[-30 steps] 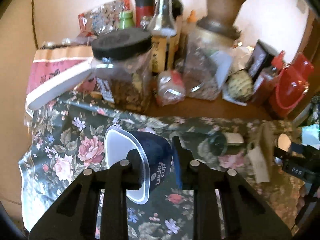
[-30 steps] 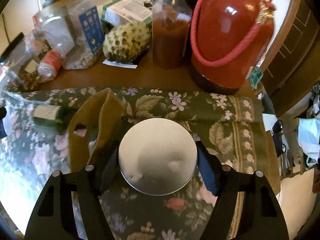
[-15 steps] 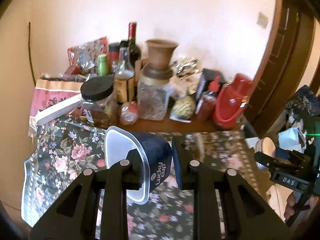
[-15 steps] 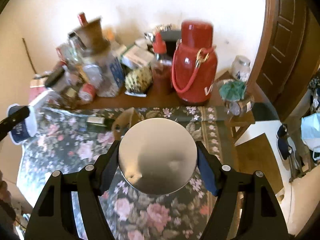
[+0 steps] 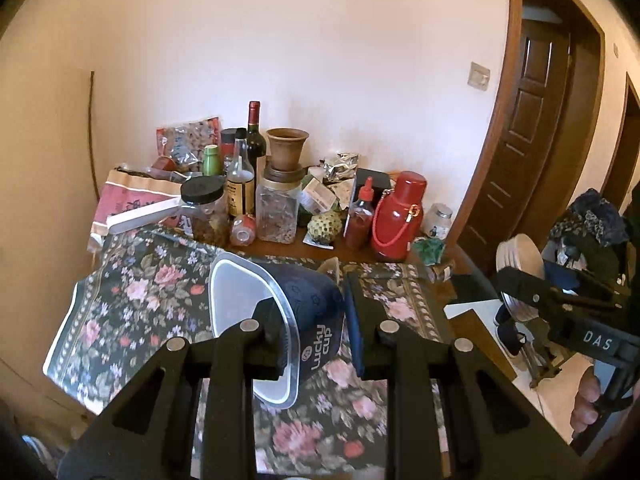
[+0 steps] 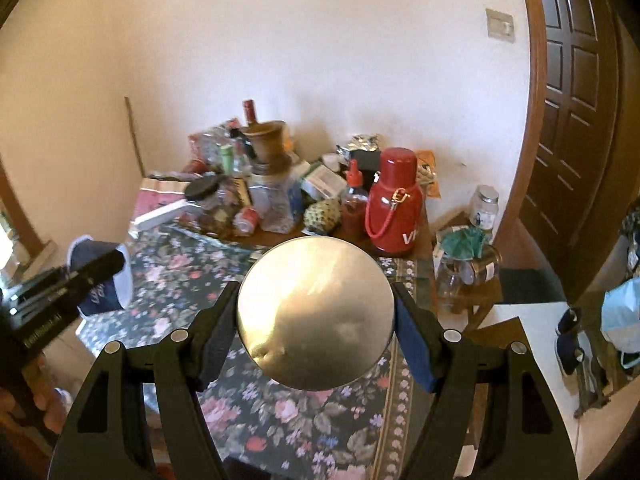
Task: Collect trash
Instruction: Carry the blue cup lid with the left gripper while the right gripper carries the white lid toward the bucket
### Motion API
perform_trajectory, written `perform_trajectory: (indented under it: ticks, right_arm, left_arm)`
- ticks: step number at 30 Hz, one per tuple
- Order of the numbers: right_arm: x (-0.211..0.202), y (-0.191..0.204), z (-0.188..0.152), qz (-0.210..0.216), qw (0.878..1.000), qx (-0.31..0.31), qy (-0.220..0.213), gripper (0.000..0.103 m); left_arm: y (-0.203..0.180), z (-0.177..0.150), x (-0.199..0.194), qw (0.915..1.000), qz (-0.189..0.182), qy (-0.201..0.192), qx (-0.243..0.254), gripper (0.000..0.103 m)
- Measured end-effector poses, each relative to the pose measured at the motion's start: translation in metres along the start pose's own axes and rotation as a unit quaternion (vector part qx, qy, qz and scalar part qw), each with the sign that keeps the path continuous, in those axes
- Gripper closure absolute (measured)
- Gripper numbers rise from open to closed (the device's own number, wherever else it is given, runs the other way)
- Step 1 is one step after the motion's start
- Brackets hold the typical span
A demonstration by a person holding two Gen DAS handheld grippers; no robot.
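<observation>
My left gripper (image 5: 310,320) is shut on a dark blue "Lucky cup" container (image 5: 308,320) with a clear lid, held on its side above the floral tablecloth (image 5: 132,300). My right gripper (image 6: 316,316) is shut on a stack of round silvery paper plates (image 6: 316,312), whose flat face fills the middle of the right wrist view. The plates also show edge-on in the left wrist view (image 5: 520,256), and the cup shows at the left of the right wrist view (image 6: 100,280). Both are raised well above the table.
The back of the table holds jars, bottles (image 5: 256,148), a red thermos (image 5: 394,220), a sauce bottle (image 5: 360,216), a custard apple (image 5: 325,224) and packets. A brown door (image 5: 524,128) stands at the right. A low stool with jars (image 6: 468,268) sits beside the table.
Both grippers have pulled up and back from the table with the cup and the plates still held. The table now looks much smaller and farther away.
</observation>
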State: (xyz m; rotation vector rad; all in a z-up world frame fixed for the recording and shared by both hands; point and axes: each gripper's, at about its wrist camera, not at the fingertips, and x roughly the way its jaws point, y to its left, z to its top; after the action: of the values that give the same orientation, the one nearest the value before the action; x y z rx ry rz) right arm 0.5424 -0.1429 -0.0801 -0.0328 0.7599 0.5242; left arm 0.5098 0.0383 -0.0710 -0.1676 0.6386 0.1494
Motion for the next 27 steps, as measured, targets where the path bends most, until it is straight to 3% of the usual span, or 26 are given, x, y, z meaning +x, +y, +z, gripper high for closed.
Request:
perform_trajectory:
  ticks: [12, 19, 27]
  right_arm:
    - [-0.079, 0.043, -0.026, 0.017, 0.999, 0.002, -0.044, 0.033]
    - [-0.119, 0.092, -0.054, -0.009, 0.998, 0.014, -0.060, 0.033]
    - [-0.168, 0.154, -0.104, -0.025, 0.997, 0.035, -0.067, 0.033]
  left_arm:
    - [0.010, -0.022, -0.088, 0.9988, -0.032, -0.037, 0.008, 0.080]
    - [0.046, -0.048, -0.144, 0.9962, -0.069, -0.047, 0.025, 0.080]
    - [0.096, -0.098, -0.210, 0.9942, -0.088, -0.032, 0.053, 0.080]
